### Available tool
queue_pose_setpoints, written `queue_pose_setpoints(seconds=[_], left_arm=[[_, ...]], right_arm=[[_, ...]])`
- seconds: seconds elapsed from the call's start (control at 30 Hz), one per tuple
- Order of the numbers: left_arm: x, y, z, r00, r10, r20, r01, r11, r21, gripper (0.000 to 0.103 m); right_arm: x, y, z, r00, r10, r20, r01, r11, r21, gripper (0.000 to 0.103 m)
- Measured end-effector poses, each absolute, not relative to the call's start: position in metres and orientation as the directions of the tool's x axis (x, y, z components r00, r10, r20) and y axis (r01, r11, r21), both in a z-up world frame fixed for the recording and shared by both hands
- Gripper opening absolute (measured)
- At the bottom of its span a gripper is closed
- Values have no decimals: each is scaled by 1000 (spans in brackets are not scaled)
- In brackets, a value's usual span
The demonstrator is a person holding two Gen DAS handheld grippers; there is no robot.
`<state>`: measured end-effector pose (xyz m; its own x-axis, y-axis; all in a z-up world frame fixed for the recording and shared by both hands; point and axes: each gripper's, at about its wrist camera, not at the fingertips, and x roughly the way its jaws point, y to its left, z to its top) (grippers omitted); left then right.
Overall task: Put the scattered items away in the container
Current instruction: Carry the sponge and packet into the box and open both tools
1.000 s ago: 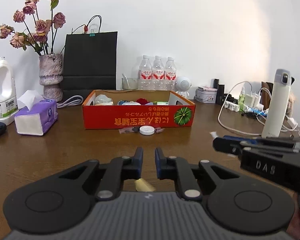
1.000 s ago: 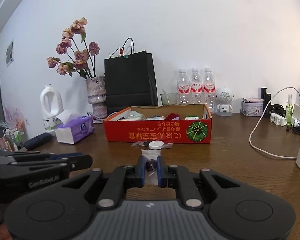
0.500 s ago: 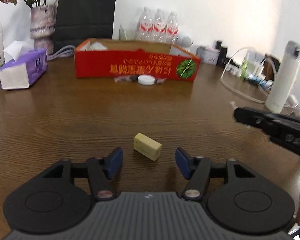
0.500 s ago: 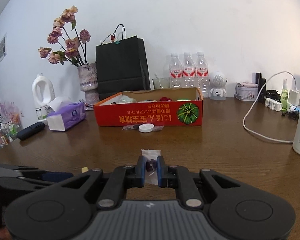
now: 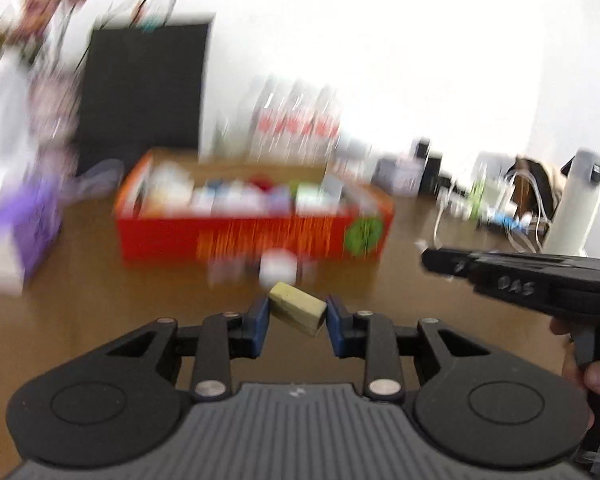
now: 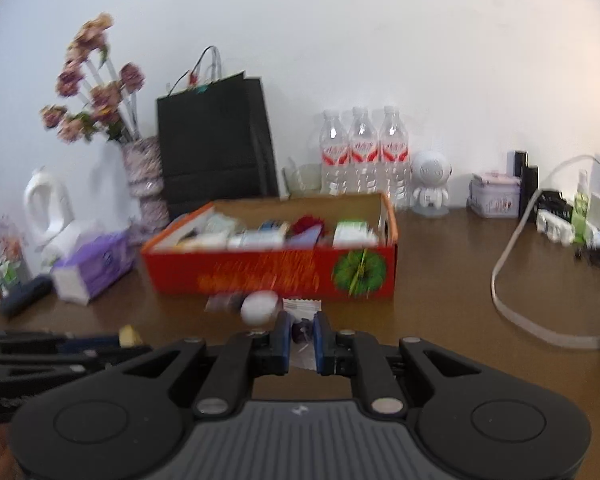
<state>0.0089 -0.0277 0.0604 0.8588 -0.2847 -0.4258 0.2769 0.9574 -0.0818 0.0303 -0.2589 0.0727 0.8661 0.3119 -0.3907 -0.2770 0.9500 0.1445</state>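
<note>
Yellow block [image 5: 298, 309] sits clamped in our just-closing left gripper [image 5: 296, 318] fingers at centre frame; our right gripper [image 6: 301, 334] pinches a candy wrapper [image 6: 301, 322].

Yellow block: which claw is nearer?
Left. The left claw has the yellow block between its fingers; the right claw is off to the side, shut on a candy wrapper.

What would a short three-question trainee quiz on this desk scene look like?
1. True or false: the right tool is empty.
2. What sits between the left tool's fingers: (a) white round cap, (b) small yellow rectangular block, (c) bottle?
3. Which container on the brown wooden table already holds items?

Key: 1. False, it grips a small clear-wrapped dark candy. 2. b. 3. The red cardboard box.
</note>
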Motion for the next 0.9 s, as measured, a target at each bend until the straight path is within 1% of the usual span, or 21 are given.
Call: queue_pose_setpoints(seconds=[0.1, 0.17, 0.27, 0.4, 0.43, 0.5, 0.53, 0.6, 0.63, 0.7, 0.77, 0.8, 0.83, 0.9], left_arm=[[63, -44, 83, 862, -317, -397, 337, 941, -21, 31], [107, -51, 90, 852, -330, -407, 346, 938, -36, 31], [166, -59, 88, 829, -337, -446, 335, 938, -86, 31], [210, -62, 76, 816, -334, -473, 309, 942, -132, 31], [218, -61, 73, 807, -338, -484, 305, 941, -147, 31], [231, -62, 67, 791, -344, -506, 300, 939, -170, 31], [235, -64, 64, 785, -344, -515, 298, 939, -173, 31], [239, -66, 59, 777, -346, -525, 306, 938, -165, 31], [240, -67, 57, 773, -347, -531, 309, 937, -163, 31], [243, -72, 53, 756, -367, -542, 330, 929, -169, 31], [248, -81, 48, 725, -398, -562, 370, 913, -170, 31], [250, -87, 45, 709, -409, -575, 391, 906, -162, 32], [251, -93, 44, 700, -413, -583, 403, 902, -154, 32], [254, -103, 41, 693, -413, -591, 414, 899, -142, 34]], right_arm=[[75, -262, 95, 878, 320, -355, -277, 946, 168, 11], [112, -264, 103, 869, 336, -363, -282, 939, 195, 11], [173, -263, 99, 822, 371, -431, -278, 924, 264, 11], [224, -259, 81, 801, 329, -500, -239, 942, 237, 11], [233, -258, 75, 793, 329, -514, -239, 942, 235, 14], [247, -259, 63, 775, 315, -548, -212, 946, 244, 16], [250, -262, 58, 772, 312, -553, -196, 945, 260, 22], [251, -270, 53, 778, 338, -529, -194, 931, 310, 23], [250, -274, 53, 782, 350, -515, -191, 922, 337, 25], [245, -283, 56, 799, 358, -483, -169, 905, 390, 31], [237, -293, 62, 822, 370, -433, -169, 884, 436, 38], [235, -297, 65, 831, 373, -412, -170, 876, 451, 40], [233, -299, 67, 837, 375, -398, -172, 871, 459, 45], [231, -301, 69, 848, 371, -378, -174, 870, 462, 45]])
